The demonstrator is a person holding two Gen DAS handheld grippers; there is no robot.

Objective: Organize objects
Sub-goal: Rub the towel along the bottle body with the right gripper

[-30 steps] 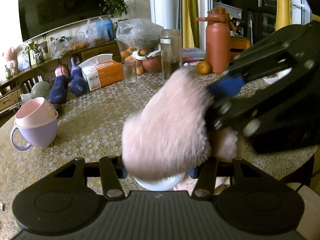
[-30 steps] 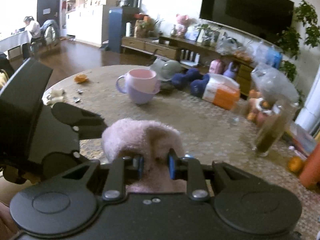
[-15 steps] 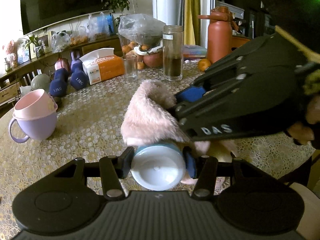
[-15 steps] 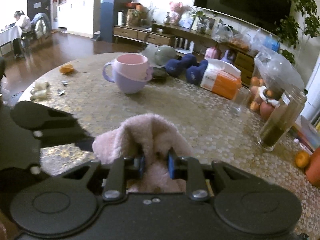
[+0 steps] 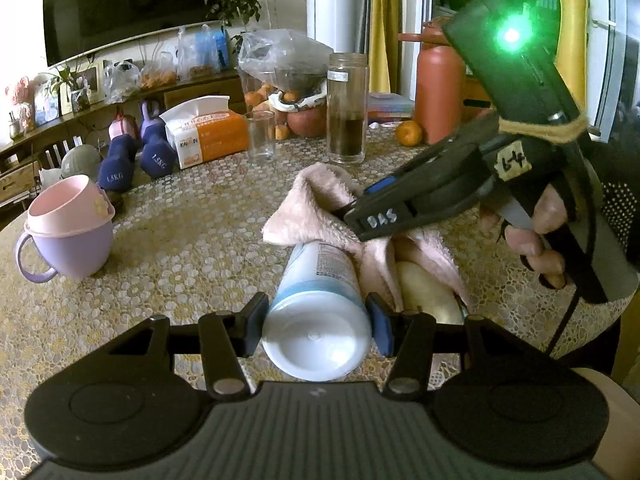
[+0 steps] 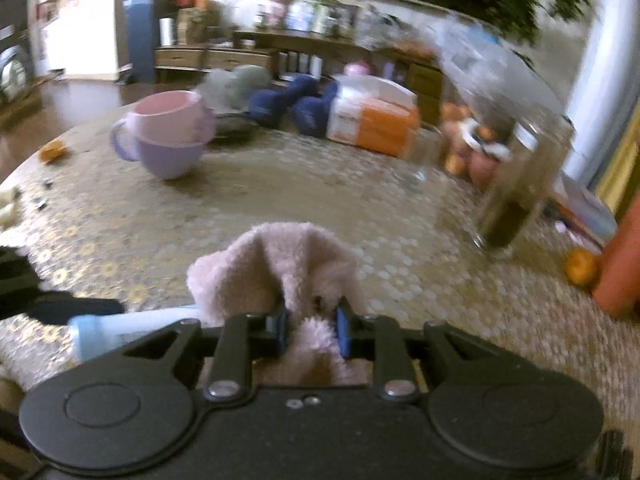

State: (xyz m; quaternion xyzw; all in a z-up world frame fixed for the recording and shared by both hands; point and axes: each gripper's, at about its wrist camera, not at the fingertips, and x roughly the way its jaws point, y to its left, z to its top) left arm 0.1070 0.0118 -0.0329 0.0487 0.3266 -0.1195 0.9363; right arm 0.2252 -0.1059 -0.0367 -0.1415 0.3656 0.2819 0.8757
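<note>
Left wrist view: my left tongs [image 5: 316, 322] are closed around the cap end of the white bottle [image 5: 318, 304], which lies lengthwise on the desk [image 5: 192, 240] pointing away from me. My right tongs [image 6: 311, 330], closed to a narrow gap, pinch a fold of the pink fleece cloth [image 6: 276, 268].

A second ago the cloth hid nearly all of the bottle. Now the cloth has been drawn off toward the far right, so the bottle's printed side and blue band are bare, and a pale yellow object [image 5: 424, 292] shows beside it under the cloth's edge. I judge the two items nearly separated, ready for sorting. The right wrist view is now blurred, unlike before, which suggests I am mid-pull.
</note>
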